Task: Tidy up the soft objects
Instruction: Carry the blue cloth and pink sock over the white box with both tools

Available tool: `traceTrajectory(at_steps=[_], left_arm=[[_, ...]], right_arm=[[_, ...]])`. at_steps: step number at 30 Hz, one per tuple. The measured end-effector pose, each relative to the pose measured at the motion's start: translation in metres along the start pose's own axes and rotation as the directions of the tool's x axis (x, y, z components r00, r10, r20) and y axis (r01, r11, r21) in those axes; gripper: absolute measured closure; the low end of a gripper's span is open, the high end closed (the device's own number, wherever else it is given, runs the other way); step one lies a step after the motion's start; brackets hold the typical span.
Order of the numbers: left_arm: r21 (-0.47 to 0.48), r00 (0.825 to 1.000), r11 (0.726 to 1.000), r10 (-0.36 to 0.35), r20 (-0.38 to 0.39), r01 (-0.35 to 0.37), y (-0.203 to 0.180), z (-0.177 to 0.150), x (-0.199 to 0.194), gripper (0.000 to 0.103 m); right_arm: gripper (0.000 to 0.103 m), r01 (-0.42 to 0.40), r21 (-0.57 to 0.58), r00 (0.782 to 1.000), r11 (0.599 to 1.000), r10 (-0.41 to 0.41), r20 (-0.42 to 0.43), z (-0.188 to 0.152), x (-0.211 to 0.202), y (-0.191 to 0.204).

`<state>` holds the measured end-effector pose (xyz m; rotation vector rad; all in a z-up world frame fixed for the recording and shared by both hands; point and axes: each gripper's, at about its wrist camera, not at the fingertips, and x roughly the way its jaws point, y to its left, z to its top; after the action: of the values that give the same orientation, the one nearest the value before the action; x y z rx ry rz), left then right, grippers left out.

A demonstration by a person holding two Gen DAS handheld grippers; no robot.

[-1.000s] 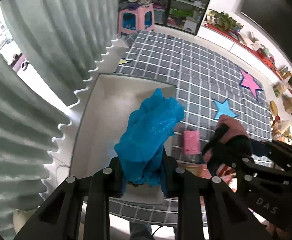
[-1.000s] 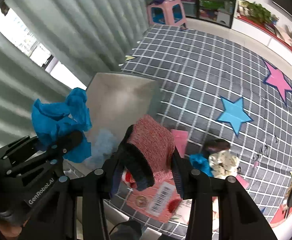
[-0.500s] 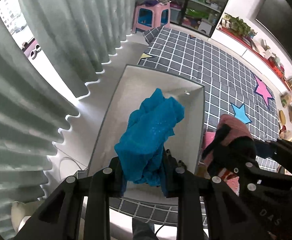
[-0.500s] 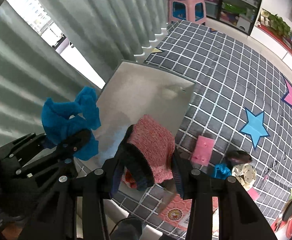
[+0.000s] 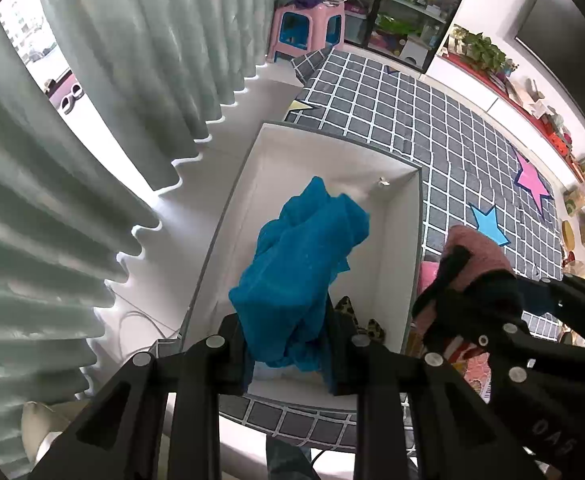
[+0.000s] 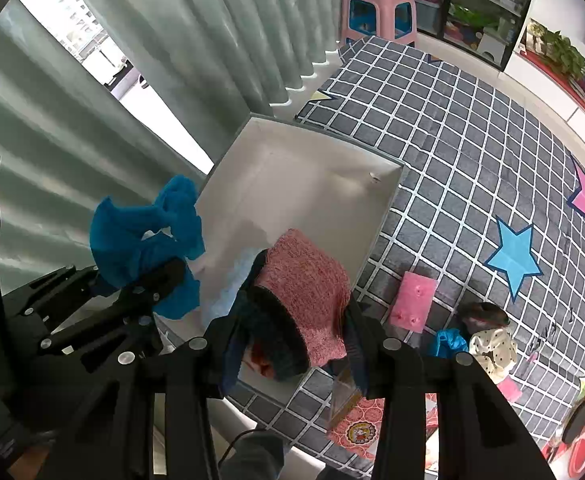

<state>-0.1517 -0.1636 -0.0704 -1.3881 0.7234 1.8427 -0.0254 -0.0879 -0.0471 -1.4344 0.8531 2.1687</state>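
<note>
My left gripper [image 5: 286,350] is shut on a bunched blue cloth [image 5: 300,264] and holds it above the open white box [image 5: 410,240]. A leopard-print item [image 5: 356,316] lies on the box floor beneath. My right gripper [image 6: 294,344] is shut on a red knit hat with a dark cuff [image 6: 302,304], held over the box's near right corner [image 6: 376,220]. The blue cloth also shows in the right wrist view [image 6: 144,236], and the red hat in the left wrist view [image 5: 474,256].
The box sits on a grey checked rug [image 6: 452,128] with star patches. A pink pad [image 6: 412,296], a blue cloth [image 6: 446,340], a dotted cream cloth [image 6: 492,346] and a patterned package [image 6: 356,428] lie on the rug. Curtains [image 5: 92,120] hang left; a pink stool [image 6: 376,12] stands behind.
Both grippers have risen and moved left over the box with their loads still held. More of the box interior now shows, including the leopard-print item.
</note>
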Motion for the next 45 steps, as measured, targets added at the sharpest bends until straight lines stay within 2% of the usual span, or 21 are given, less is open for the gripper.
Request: traceTrajectory(at_steps=[21,37,45], left_arm=[[0.008,0.999,1.0,0.006,-0.039,-0.005,0.004,0.006,0.018,0.075],[0.0,0.992,0.999,0.036,-0.121,-0.036,0.014,0.007,0.058,0.075],[0.042,0.986,0.997,0.072,-0.149,-0.066,0.006,0.021,0.084,0.075]], right_arm=[[0.058,0.0,0.029,1.0,1.0,0.001,-0.03,0.007,0.013,-0.005],[0.058,-0.008,0.064,0.995,0.998,0.014,-0.098,0.012,0.046,-0.009],[0.058,0.002,0.078,0.992,0.997,0.007,-0.123,0.023,0.066,-0.014]])
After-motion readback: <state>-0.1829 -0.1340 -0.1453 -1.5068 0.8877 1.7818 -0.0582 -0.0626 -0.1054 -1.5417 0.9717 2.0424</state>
